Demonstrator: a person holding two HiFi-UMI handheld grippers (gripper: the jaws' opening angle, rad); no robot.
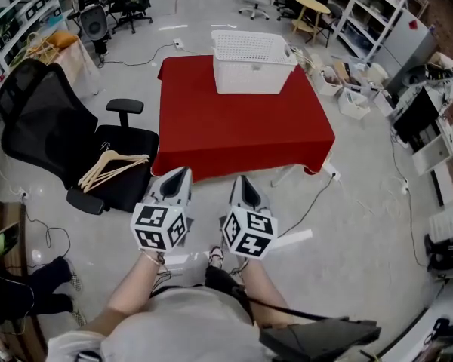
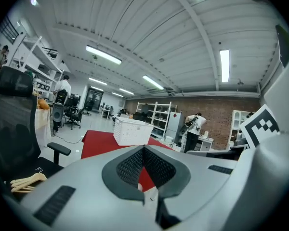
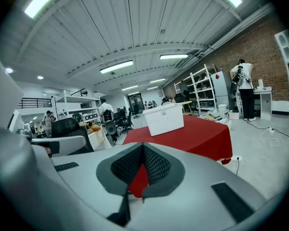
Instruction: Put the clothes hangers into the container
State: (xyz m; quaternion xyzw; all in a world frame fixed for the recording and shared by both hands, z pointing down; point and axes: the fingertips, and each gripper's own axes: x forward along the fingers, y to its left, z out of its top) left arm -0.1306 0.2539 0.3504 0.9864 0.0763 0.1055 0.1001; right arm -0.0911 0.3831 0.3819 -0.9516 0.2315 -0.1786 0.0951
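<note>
Holding the left gripper and right gripper with jaws pressed together and empty, you have picked nothing yet. The wooden clothes hangers lie on the black office chair at your left, near its armrest. Open the jaws there, then cross the floor to the white basket at the red table's far edge.

Hangers stacked on chair: count unclear. Left gripper view: partly hidden behind left tool.
</note>
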